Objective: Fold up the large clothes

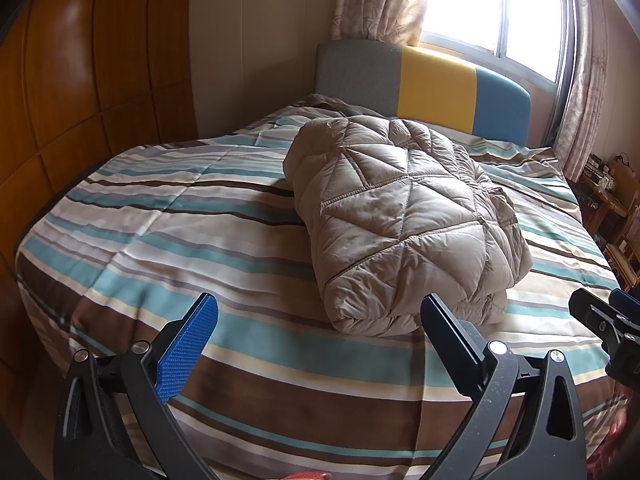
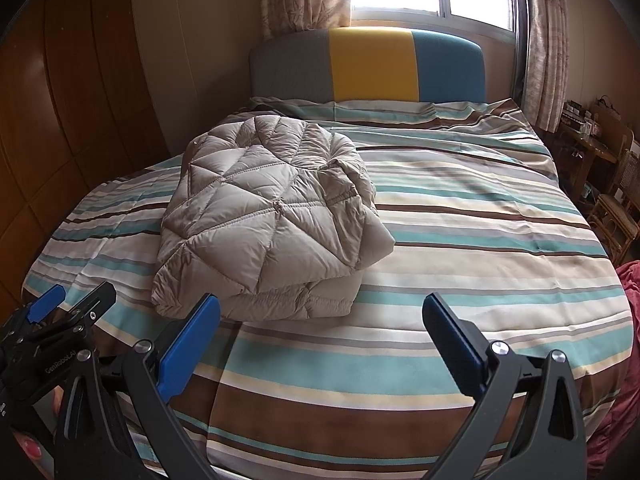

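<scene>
Beige folded jacket (image 1: 404, 220) on striped bed (image 1: 160, 216); left gripper (image 1: 320, 320), right gripper (image 2: 320, 320) spread, clear

Two handheld black grippers with blue finger pads

The left gripper (image 1: 318, 312) has two black plastic fingers, each faced inside with a blue pad (image 1: 188, 346) of fine knurled texture, and round silver screw heads (image 1: 141, 347) at the finger pivots (one more on each outer arm). The right gripper (image 2: 320, 312) is built the same: curved black arms, blue pads (image 2: 188, 346), silver screws (image 2: 498, 347). In the right wrist view the left gripper's black body carries small white lettering (image 2: 59, 361), too small to make out fully. A painted fingernail (image 2: 32, 449) shows at the lower left.
</scene>
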{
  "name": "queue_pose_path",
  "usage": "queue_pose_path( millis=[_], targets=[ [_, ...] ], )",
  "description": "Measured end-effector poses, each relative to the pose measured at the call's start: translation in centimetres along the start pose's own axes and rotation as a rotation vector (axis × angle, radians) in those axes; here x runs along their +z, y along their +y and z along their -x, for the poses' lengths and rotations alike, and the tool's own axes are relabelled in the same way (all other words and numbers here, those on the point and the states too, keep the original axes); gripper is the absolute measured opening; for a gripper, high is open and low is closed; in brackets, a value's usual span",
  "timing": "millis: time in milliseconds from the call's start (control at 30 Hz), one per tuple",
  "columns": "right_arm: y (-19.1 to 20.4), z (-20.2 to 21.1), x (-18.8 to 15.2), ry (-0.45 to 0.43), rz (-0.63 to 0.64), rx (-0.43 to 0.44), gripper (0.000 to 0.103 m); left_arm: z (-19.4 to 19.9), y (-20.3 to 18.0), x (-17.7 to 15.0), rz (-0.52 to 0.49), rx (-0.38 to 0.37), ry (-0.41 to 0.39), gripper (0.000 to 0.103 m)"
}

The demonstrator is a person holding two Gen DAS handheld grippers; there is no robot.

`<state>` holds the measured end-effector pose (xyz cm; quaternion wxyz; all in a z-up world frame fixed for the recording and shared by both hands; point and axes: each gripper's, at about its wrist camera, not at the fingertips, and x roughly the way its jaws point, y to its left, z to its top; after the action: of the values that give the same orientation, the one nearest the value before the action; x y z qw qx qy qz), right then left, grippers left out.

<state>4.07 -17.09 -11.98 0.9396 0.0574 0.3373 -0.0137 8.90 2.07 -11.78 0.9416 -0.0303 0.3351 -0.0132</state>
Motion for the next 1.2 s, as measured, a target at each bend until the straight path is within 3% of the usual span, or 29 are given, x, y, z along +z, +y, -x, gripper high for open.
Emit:
queue_pose_path(
  millis=[1000,1200],
  targets=[
    [-0.1,-0.5,-0.2,0.022,-0.004,0.008,0.101,0.7,-1.3,-0.7,-0.033,-0.041,-0.012,0.100],
    [-0.2,-0.7,-0.2,0.028,-0.008,0.010,0.101,-0.3,-1.0,-0.7,-0.016,-0.011,0.044,0.100]
  ],
)
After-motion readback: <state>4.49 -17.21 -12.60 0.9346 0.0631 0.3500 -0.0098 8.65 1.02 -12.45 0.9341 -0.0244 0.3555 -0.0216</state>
